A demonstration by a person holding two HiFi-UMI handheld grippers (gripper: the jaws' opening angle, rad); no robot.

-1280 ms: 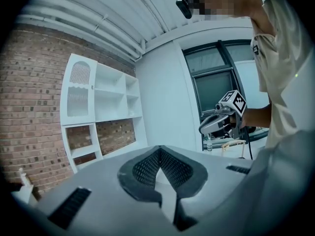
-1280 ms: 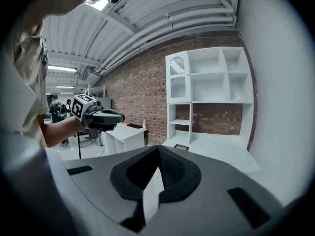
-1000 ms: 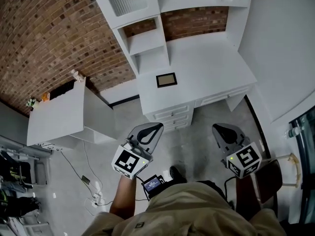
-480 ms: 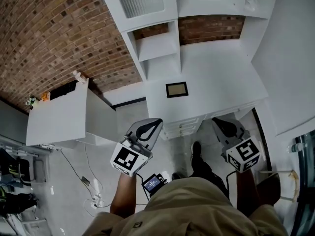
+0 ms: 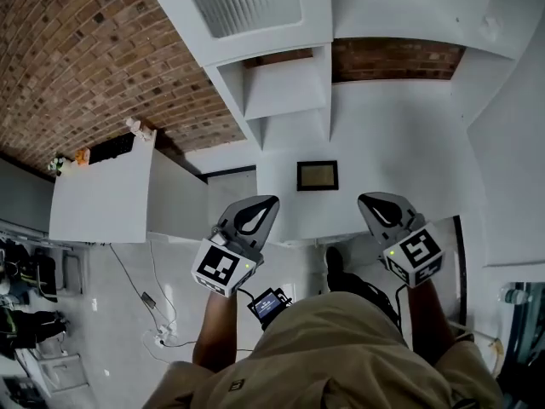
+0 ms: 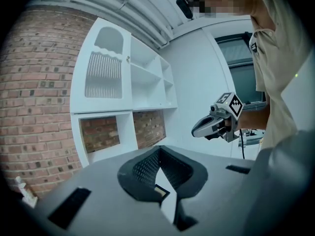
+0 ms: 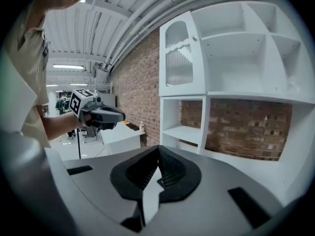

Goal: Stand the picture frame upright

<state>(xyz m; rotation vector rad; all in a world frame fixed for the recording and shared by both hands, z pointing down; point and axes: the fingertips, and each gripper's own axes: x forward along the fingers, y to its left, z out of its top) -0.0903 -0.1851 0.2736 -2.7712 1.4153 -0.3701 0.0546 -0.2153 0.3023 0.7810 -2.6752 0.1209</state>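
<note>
Since the picture frame (image 5: 317, 175) lies flat on the desk (image 5: 392, 139) and the left gripper (image 5: 271, 201) and right gripper (image 5: 366, 199) are both closed and empty, I'd open one, then pinch its near edge.

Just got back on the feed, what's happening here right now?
A person faces the white desk with a gripper in each hand. The left gripper and right gripper are both shut and empty, neither touching anything. The picture frame lies flat on the desk between and ahead of them, not yet stood up.
</note>
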